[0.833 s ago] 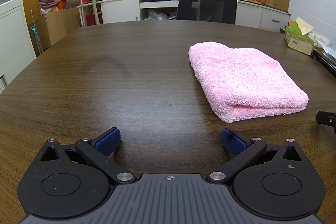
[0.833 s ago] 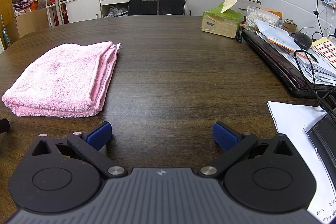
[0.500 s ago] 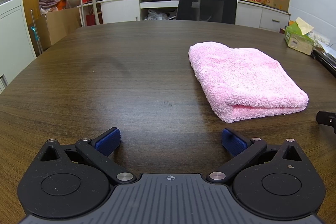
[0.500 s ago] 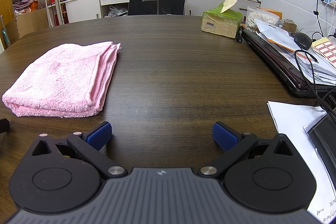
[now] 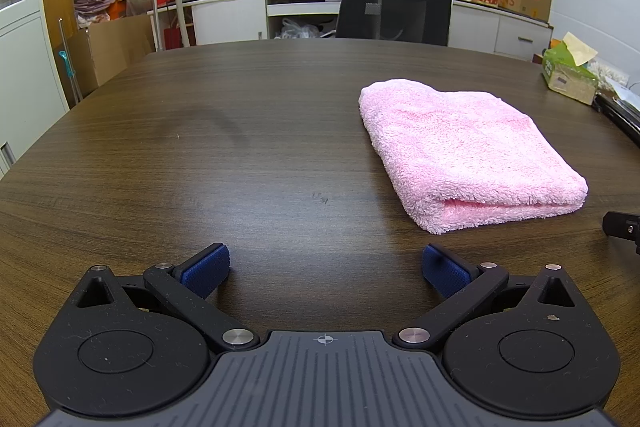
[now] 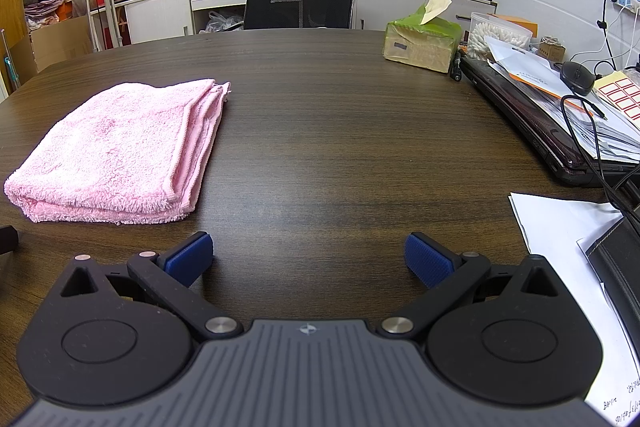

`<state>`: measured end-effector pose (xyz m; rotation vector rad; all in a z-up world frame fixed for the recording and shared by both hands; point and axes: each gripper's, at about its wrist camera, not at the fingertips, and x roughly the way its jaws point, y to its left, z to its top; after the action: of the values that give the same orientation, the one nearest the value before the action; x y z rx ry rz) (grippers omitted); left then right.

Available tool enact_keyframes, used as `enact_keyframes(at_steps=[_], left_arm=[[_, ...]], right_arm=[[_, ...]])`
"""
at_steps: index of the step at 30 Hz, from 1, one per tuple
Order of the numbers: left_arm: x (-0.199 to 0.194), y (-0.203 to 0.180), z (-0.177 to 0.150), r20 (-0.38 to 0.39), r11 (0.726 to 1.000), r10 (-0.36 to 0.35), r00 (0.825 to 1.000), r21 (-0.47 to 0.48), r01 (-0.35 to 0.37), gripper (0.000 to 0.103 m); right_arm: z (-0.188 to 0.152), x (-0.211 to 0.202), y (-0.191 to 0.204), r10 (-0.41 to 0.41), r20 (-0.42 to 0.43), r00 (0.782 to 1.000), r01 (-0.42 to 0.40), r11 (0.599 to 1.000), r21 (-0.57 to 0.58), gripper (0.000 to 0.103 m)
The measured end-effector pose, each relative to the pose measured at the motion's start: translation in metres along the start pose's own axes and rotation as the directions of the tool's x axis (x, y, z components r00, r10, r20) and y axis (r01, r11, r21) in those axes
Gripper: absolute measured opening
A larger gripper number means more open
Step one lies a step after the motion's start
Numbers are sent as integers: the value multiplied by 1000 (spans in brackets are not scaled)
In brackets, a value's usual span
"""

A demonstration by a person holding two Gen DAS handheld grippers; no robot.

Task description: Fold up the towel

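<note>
— Office clutter rings this dark table [image 5: 248, 131]: a chair [image 5: 394, 11] at the far side, a tissue box [image 6: 420, 45] and a laptop [image 6: 532, 115] under papers [image 6: 560, 227] along the right edge. Where's the towel?

— Lying flat on the wood, between the two tools. From the left gripper [image 5: 325, 269] the towel [image 5: 460, 151] sits ahead and to the right; from the right gripper [image 6: 308, 257] it sits ahead and to the left [image 6: 120, 147].

— Either tool holding it?

— No. Both have their blue pads spread as wide as they go, with only bare wood between them. Neither touches the cloth; both are just short of its near edge.

— Looks folded already.

— I'd say so. It's a compact rectangle several layers thick, with a rounded fold on its left side and stacked hems along its right side. My guess is the folding is done, or at most one more fold remains.

— Why are they parked like that?

— Probably so they flank the towel's near corners. Clear of the laptop's cable [image 6: 596, 147] too, which could snag the right tool.
</note>
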<state>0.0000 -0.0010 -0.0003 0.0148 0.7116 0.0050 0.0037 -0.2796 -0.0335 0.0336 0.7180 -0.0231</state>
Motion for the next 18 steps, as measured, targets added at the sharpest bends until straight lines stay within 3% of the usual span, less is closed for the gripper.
enact_keyframes(at_steps=[18], left_arm=[[2,2,-1,0,1000,0,1000,0,0,103]], right_arm=[[0,0,0,0,0,1000,0,1000,0,103]])
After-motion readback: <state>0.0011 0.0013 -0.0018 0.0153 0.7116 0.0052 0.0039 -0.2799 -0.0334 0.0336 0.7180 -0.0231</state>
